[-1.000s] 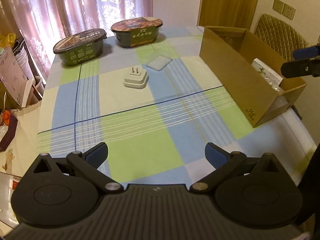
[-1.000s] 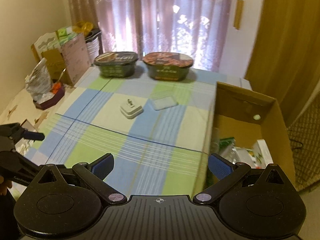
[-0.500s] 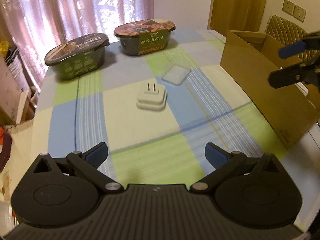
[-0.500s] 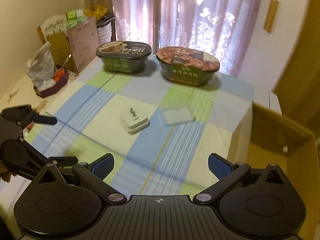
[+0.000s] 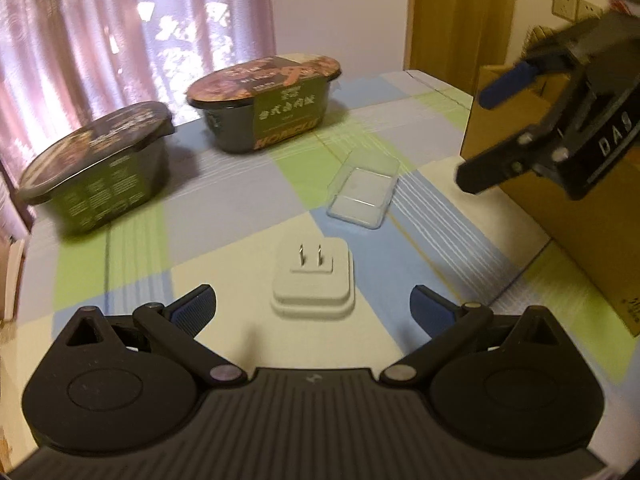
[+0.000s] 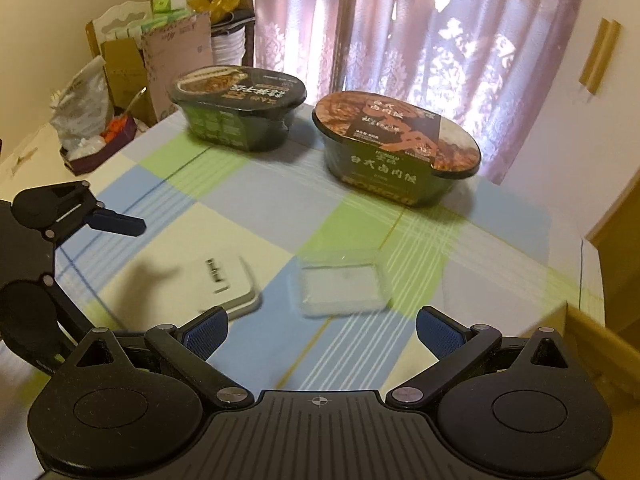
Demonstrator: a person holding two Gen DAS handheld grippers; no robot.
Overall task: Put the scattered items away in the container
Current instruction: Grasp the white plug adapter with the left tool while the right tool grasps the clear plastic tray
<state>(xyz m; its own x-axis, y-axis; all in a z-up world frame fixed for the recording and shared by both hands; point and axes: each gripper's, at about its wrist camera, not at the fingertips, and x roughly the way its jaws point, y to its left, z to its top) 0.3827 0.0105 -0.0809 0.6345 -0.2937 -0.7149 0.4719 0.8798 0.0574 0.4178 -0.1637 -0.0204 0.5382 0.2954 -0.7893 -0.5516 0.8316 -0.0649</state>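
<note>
Left wrist view: the left gripper, spread and empty, hovers at the white plug mid-table; it should straddle the plug squarely, pinching its flat sides. The right gripper, also spread, nears the clear case; the cardboard box waits at the table's right edge.

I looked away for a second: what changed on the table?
Both grippers moved forward: left gripper toward the plug, right gripper toward the clear case. Both open, nothing grasped. Plug, case, bowls and box stayed put.
</note>
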